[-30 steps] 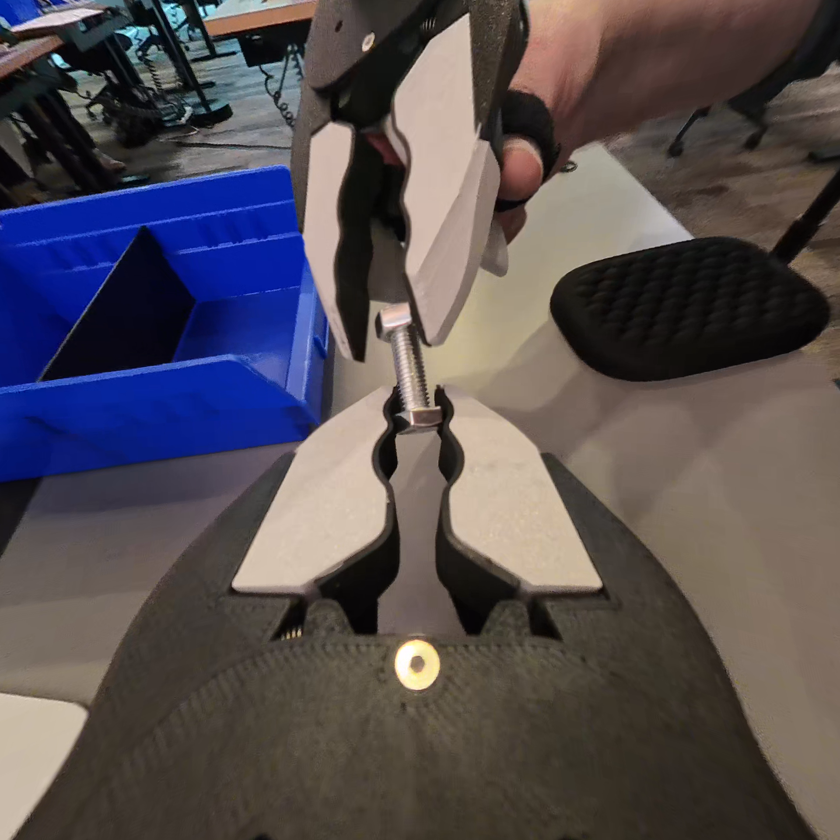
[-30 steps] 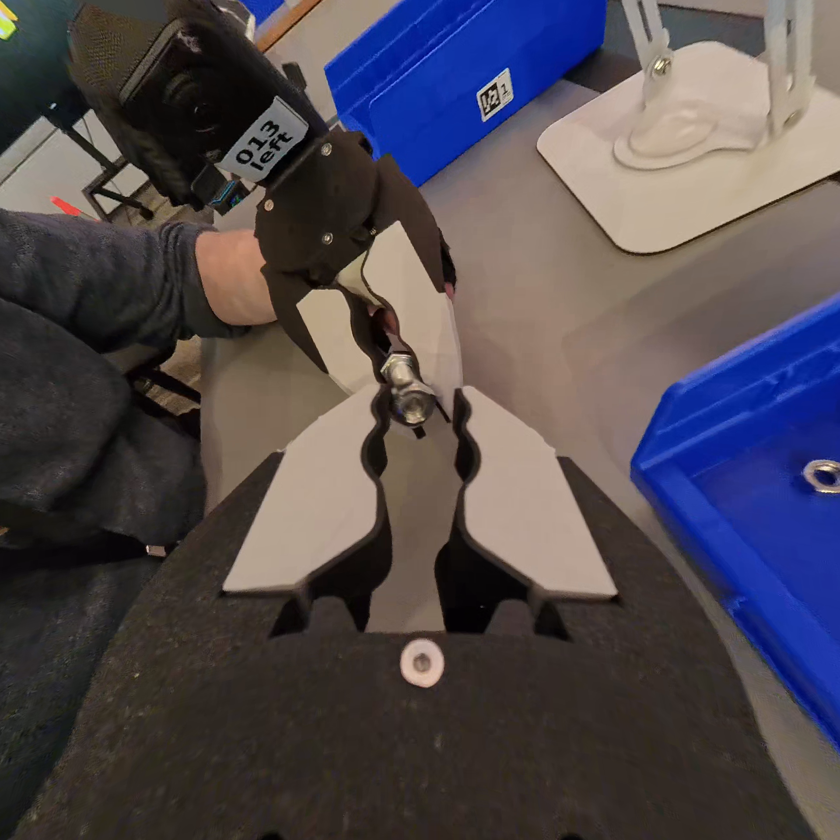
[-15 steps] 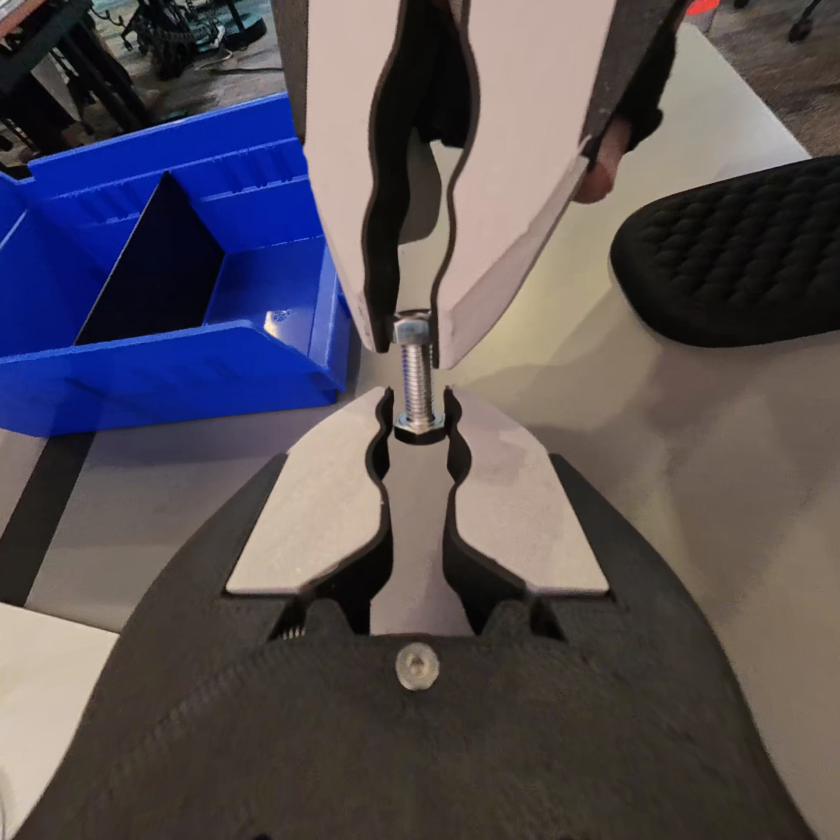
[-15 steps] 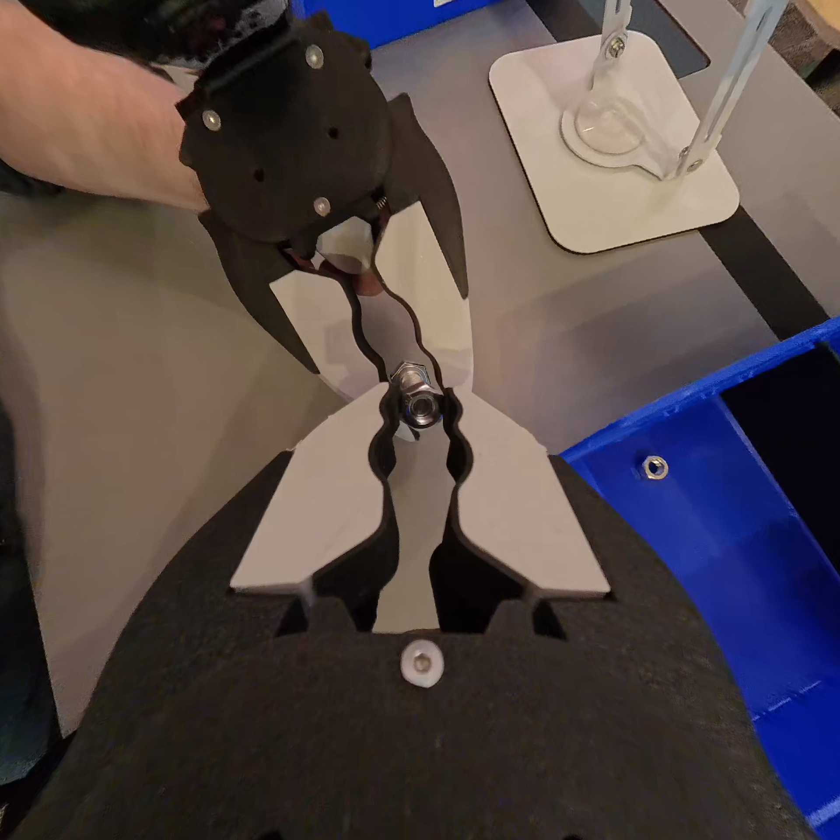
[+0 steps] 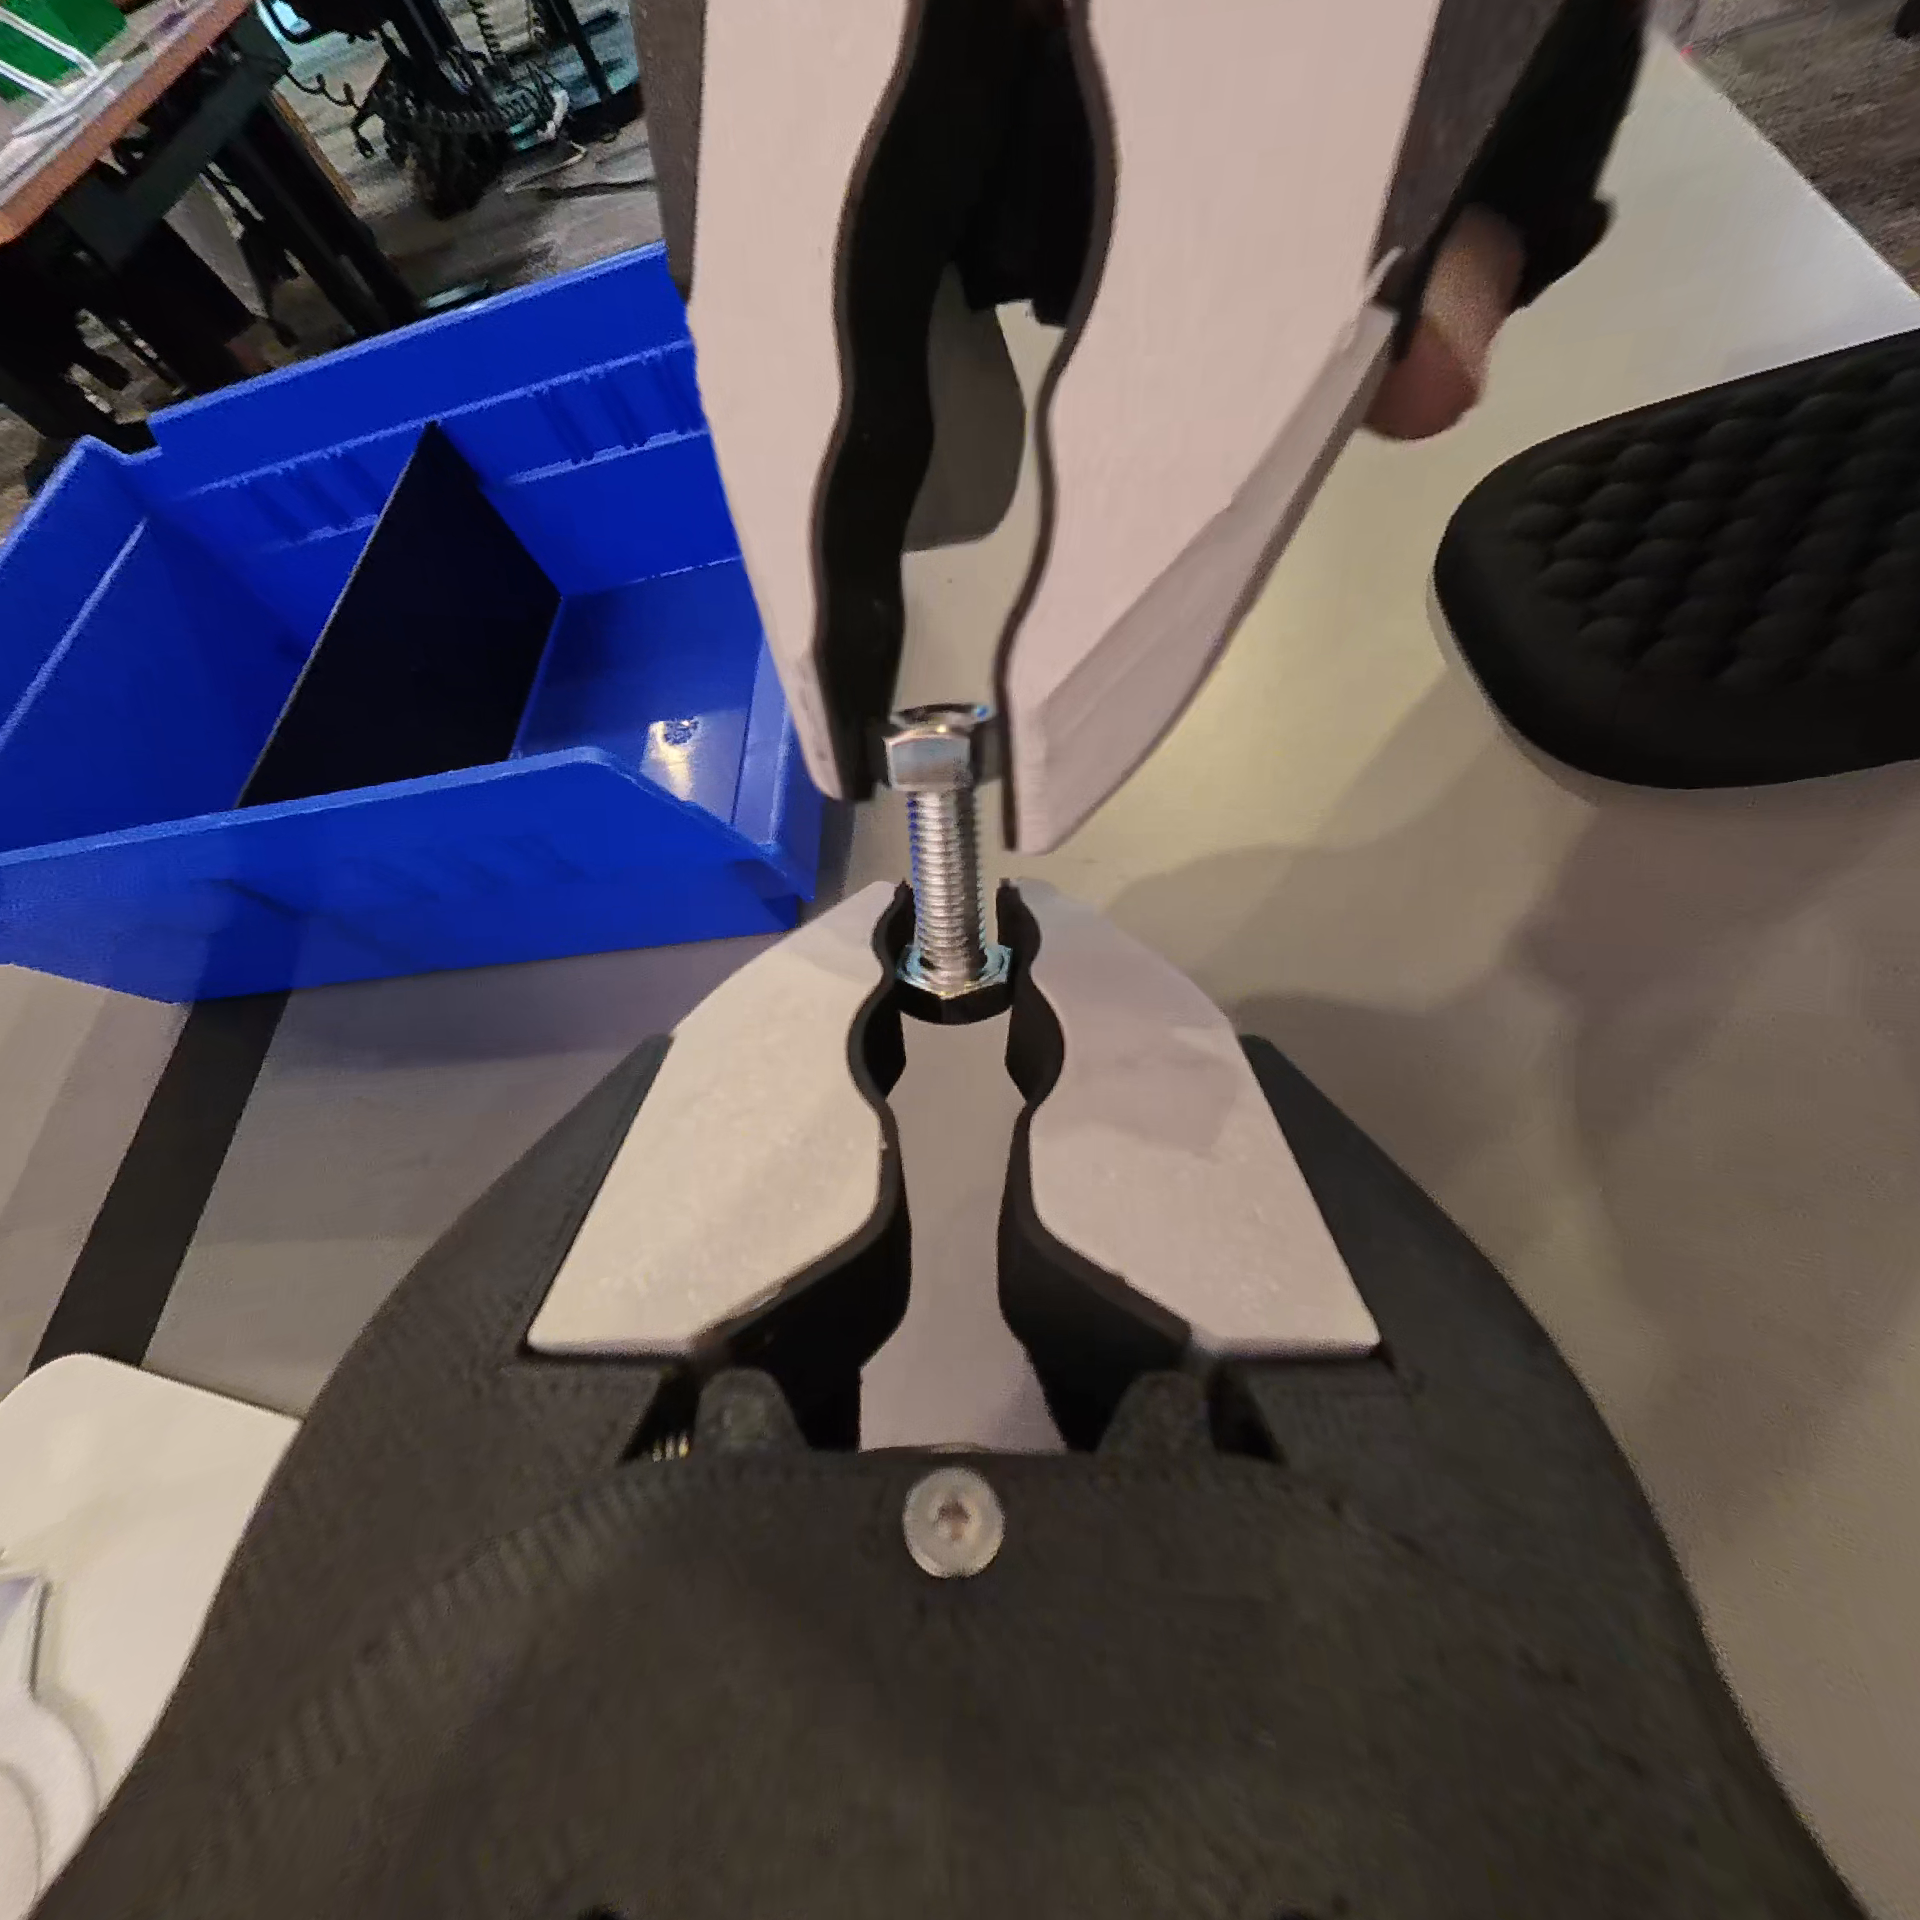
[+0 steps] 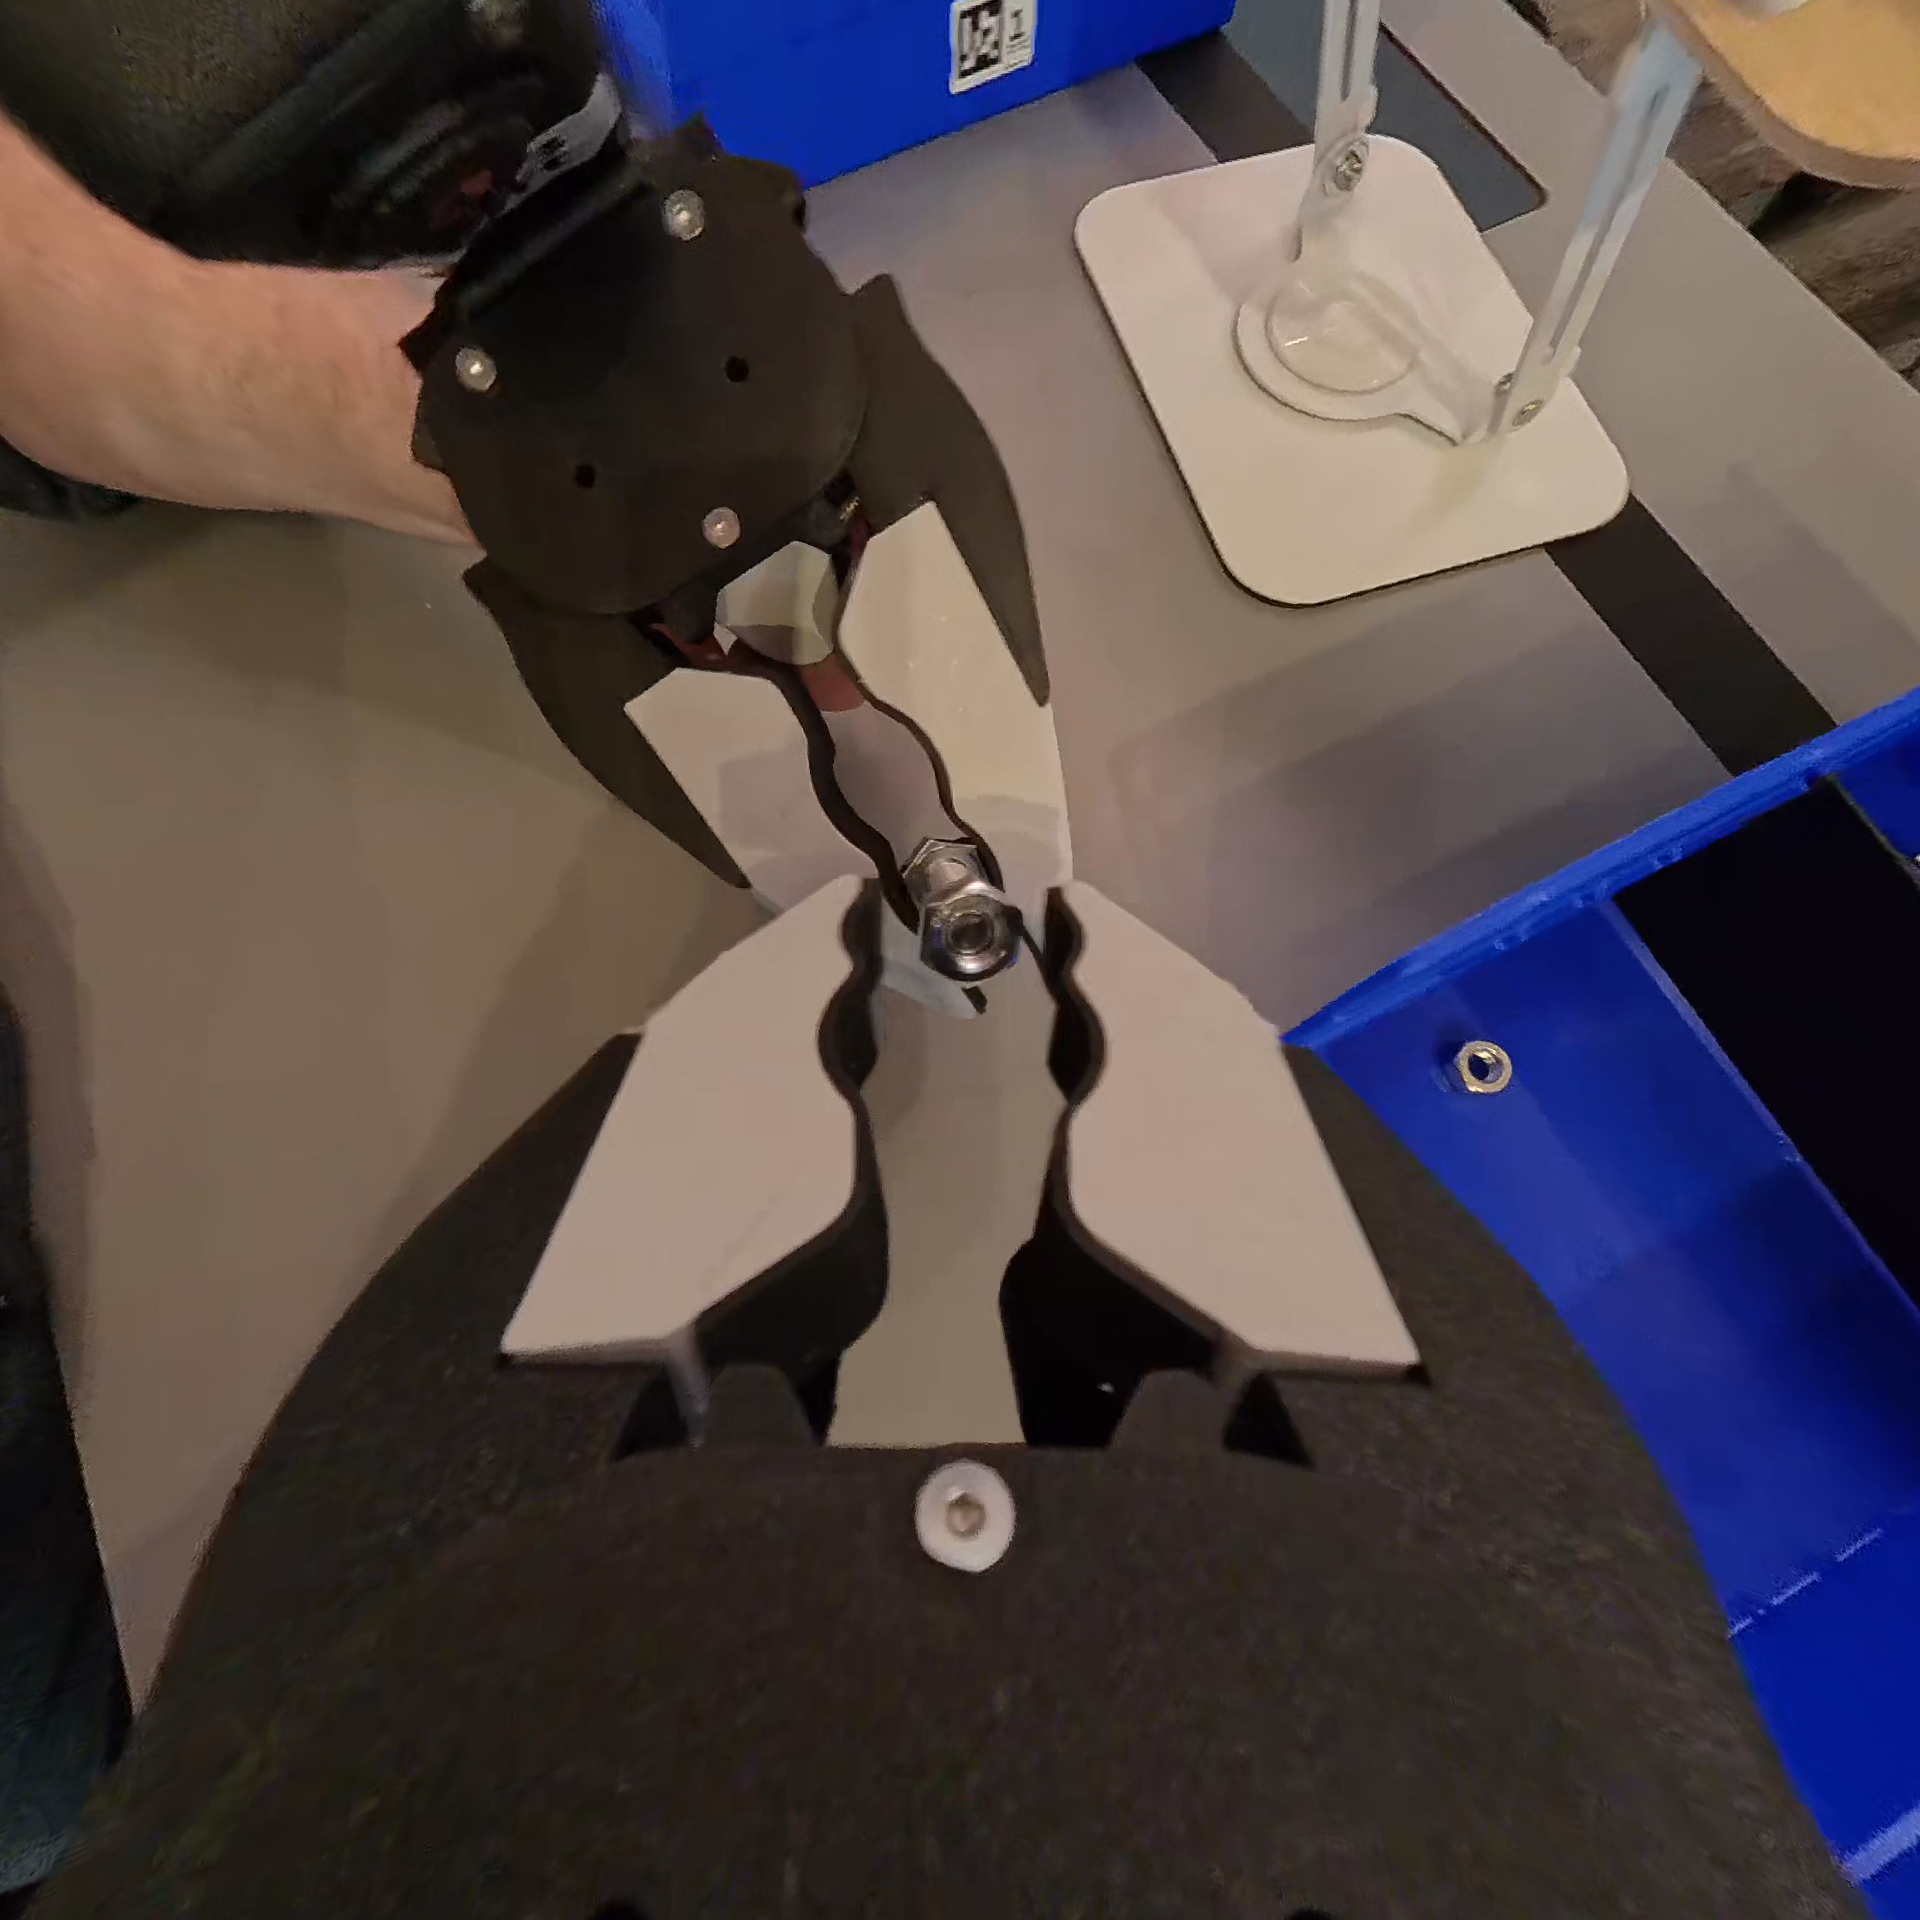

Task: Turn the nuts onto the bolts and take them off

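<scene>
A silver bolt (image 5: 940, 862) stands upright between the two grippers above the grey table. My left gripper (image 5: 951, 894) is shut on the hex nut (image 5: 948, 971) threaded on the bolt's lower end. My right gripper (image 5: 930, 810) comes down from above, its fingers on either side of the bolt head. In the right wrist view the bolt head (image 6: 964, 935) is seen end-on. My right gripper (image 6: 961, 894) stands slightly open around it, with small gaps on both sides. The nut (image 6: 940, 860) sits in my left gripper (image 6: 935, 883) behind it.
A blue divided bin (image 5: 364, 831) stands left of the bolt. A black padded cushion (image 5: 1683, 603) lies at the right. The right wrist view shows a white stand base (image 6: 1351, 468), a blue bin (image 6: 1558, 1299) holding a loose nut (image 6: 1484, 1067), and another blue bin (image 6: 883, 83) at the back. My right fingertips sit around 4 centimeters from my left ones.
My right gripper swung from tilted to straight over the bolt and turned about it. Its fingers narrowed on the head half a second ago and now stand wider. The left grip is unchanged.
</scene>
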`<move>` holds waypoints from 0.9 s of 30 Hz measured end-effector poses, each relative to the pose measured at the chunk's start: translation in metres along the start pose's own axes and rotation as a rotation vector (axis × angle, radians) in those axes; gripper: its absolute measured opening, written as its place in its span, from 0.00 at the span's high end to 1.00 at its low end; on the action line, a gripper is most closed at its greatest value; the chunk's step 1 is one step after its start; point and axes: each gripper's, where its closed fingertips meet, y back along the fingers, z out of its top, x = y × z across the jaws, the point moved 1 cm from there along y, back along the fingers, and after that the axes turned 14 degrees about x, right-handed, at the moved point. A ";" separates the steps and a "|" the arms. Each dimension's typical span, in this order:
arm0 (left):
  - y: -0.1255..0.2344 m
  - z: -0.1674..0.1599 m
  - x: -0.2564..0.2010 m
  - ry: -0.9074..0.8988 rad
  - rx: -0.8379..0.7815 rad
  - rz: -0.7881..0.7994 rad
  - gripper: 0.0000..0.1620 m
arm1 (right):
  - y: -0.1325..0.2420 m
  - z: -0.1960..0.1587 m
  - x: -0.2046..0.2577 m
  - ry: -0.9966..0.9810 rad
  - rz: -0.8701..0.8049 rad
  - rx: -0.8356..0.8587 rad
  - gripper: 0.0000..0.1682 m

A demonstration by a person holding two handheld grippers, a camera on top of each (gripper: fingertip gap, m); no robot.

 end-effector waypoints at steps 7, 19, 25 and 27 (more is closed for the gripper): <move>-0.001 0.000 0.004 -0.063 0.030 0.119 0.91 | -0.004 -0.004 -0.003 -0.134 0.100 -0.005 0.83; 0.005 0.006 -0.015 0.031 -0.063 -0.185 0.91 | 0.001 -0.004 0.011 0.545 -0.025 0.100 0.89; 0.002 0.007 -0.034 0.045 -0.098 -0.342 0.91 | 0.001 -0.014 0.015 1.091 -0.165 0.309 0.89; 0.002 0.006 -0.032 0.057 -0.106 -0.341 0.91 | 0.000 -0.012 0.013 1.055 -0.174 0.319 0.88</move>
